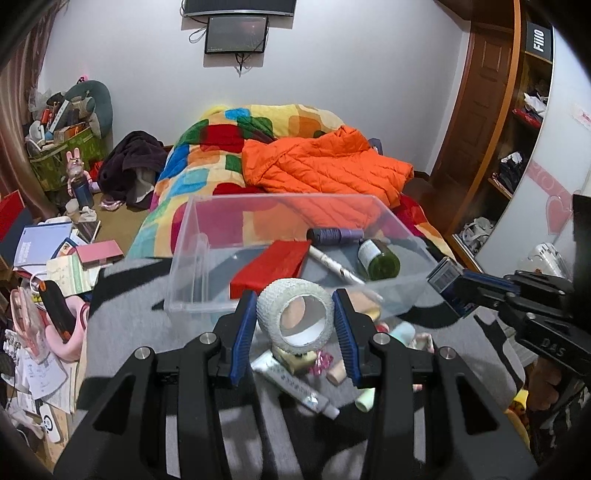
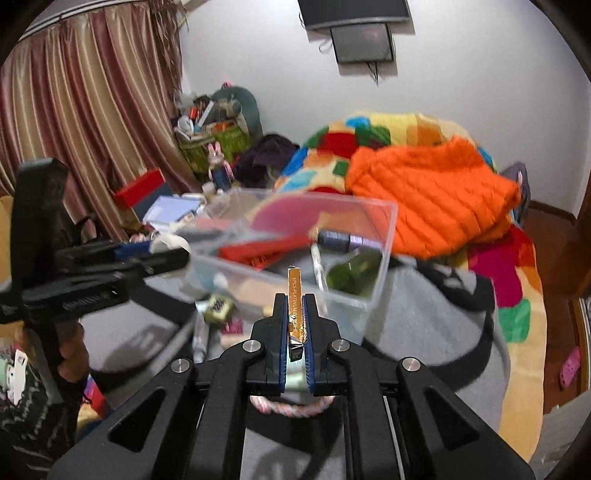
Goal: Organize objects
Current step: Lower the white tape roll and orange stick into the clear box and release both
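Both grippers are carrying items toward the clear plastic bin (image 1: 184, 258) at frame centre: the left gripper (image 1: 295, 321) is clamping a white bandage roll (image 1: 295, 317), the right gripper (image 2: 295, 325) a slim gold-edged box (image 2: 294, 302). Next each needs releasing over the bin.

— What are you seeing past your work area?

— You are looking at an orange puffer jacket (image 1: 325, 166) lying on a patchwork blanket (image 1: 221, 147) across the bed, with two dark screens (image 1: 236, 33) hanging on the white wall.

— And off to your left?

— A striped curtain (image 2: 85, 110) is hanging there, a green basket (image 1: 62, 155) is sitting crammed with clutter, and papers and boxes (image 1: 55, 254) are lying scattered over the floor.
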Demonstrator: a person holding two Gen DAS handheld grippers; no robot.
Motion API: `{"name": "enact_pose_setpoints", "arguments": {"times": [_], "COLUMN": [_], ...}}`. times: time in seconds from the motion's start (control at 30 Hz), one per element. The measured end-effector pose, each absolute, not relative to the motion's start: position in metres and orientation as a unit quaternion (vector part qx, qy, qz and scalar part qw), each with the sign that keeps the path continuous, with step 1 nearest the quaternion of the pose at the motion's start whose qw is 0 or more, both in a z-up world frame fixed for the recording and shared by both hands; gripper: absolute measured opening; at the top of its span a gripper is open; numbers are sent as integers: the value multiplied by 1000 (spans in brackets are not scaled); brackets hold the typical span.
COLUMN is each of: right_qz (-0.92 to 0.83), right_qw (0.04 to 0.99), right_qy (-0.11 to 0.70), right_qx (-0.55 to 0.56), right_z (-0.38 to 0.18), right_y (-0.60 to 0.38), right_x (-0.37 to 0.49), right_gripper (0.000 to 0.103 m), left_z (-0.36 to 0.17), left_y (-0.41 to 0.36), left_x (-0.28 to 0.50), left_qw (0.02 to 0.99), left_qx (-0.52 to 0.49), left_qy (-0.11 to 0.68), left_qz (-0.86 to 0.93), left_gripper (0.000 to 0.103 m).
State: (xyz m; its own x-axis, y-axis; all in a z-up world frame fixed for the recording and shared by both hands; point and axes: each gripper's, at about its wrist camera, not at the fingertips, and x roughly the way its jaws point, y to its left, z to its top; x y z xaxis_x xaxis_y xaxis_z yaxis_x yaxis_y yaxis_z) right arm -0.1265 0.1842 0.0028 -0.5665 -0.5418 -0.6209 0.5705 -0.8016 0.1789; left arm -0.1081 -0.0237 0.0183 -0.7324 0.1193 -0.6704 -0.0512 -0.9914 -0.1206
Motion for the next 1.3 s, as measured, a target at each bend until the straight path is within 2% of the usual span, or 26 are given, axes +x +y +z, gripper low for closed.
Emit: {"name": "enact_pose_setpoints", "arguments": {"times": [0.3, 0.9, 1.3], "right_qz": [-894, -870, -869], "right_qw": [297, 280, 281], "right_qy": [12, 37, 40], "right_qx": [334, 403, 406], "right_z": [12, -39, -33], "right_y": [162, 136, 140], "right_x": [-157, -205, -199], "right_gripper": [7, 7, 9], "left_z": [19, -21, -16], "left_y": [-28, -11, -15], "left_x": [-144, -188, -183], "left_qw": [50, 81, 81], "left_qx": [-376, -441, -438], "left_qy": [-57, -57, -62], "left_qz": [924, 892, 893], "left_gripper": [41, 42, 58]}}
